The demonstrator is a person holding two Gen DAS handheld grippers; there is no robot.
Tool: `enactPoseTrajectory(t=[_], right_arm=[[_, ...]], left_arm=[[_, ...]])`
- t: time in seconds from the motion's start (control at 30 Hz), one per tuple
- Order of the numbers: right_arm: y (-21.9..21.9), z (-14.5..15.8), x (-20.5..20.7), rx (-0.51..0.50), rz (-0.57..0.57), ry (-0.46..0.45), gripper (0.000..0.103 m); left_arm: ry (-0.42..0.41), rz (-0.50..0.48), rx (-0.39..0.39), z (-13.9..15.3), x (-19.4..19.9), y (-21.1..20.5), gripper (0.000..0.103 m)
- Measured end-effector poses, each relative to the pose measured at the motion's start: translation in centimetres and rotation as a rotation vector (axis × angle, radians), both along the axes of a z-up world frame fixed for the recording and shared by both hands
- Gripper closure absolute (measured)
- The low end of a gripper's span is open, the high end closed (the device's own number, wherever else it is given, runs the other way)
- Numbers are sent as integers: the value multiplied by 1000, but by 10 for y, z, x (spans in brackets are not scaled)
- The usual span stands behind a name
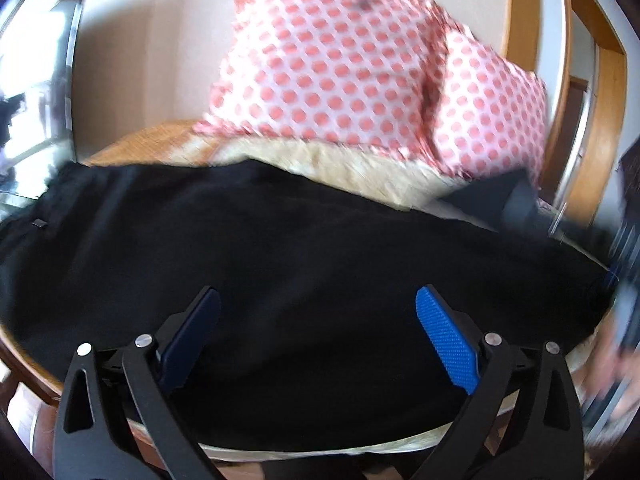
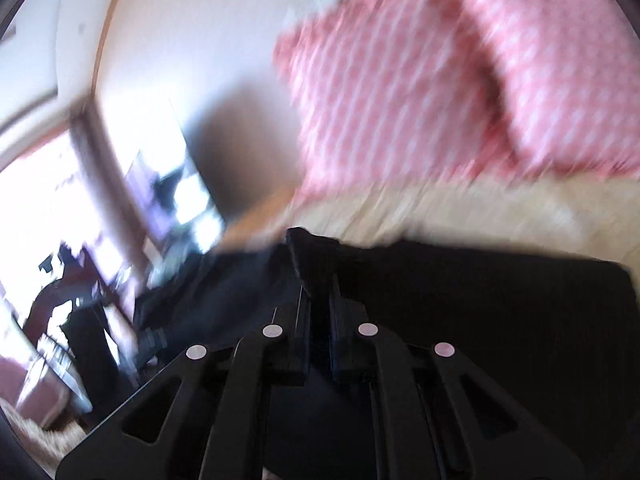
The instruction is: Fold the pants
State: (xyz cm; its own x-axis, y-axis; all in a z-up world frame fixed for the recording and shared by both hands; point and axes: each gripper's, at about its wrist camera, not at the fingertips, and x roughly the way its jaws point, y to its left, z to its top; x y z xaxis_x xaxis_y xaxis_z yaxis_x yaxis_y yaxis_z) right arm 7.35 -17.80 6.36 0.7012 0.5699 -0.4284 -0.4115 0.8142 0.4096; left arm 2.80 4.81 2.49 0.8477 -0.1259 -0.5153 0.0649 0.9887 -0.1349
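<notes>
Black pants (image 1: 280, 248) lie spread across a cream blanket (image 1: 360, 168) on a bed. My left gripper (image 1: 318, 300) hovers just above the cloth near its front edge, jaws open wide, blue pads (image 1: 448, 340) bare with nothing between them. At the right rim of the left wrist view a blurred dark tool with a hand (image 1: 624, 312) shows. In the blurred right wrist view my right gripper (image 2: 318, 280) is shut on a raised fold of the black pants (image 2: 312, 252), which peaks up between its fingers. The remaining pants (image 2: 480, 292) stretch to the right.
Two pillows with pink dots (image 1: 340, 64) lean on the wall behind the pants. A wooden bed frame (image 1: 132, 144) shows at the left and a wooden door frame (image 1: 592, 128) at the right. A bright window (image 2: 48, 184) fills the left of the right wrist view.
</notes>
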Motion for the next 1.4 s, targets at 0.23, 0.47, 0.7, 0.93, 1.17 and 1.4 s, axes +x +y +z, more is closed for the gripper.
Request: enactPoseTrajectory(t=[0.23,0.47,0.7,0.93,1.17,1.4], right_arm=[[17,-28,9,12,16,100,96],[55,-17,7,-28,110,51,96],[73,-34,-12,-196,179,50,94],[78,-19,-27,-171,304,14,67],[72,-17,4,-223,92,3,67],[87,-37,-6,-283,184,28,66]], left_arm=[[-64,110,2,16,-12,36,4],[-42,162,-50,13,-11,58,4],[-80,253,-1,21,-24,81,4],[-105,411,-51,31,-40,135,4],[-91,544,-97,35,-55,179,4],[-15,639,-220,26,-57,233,4]])
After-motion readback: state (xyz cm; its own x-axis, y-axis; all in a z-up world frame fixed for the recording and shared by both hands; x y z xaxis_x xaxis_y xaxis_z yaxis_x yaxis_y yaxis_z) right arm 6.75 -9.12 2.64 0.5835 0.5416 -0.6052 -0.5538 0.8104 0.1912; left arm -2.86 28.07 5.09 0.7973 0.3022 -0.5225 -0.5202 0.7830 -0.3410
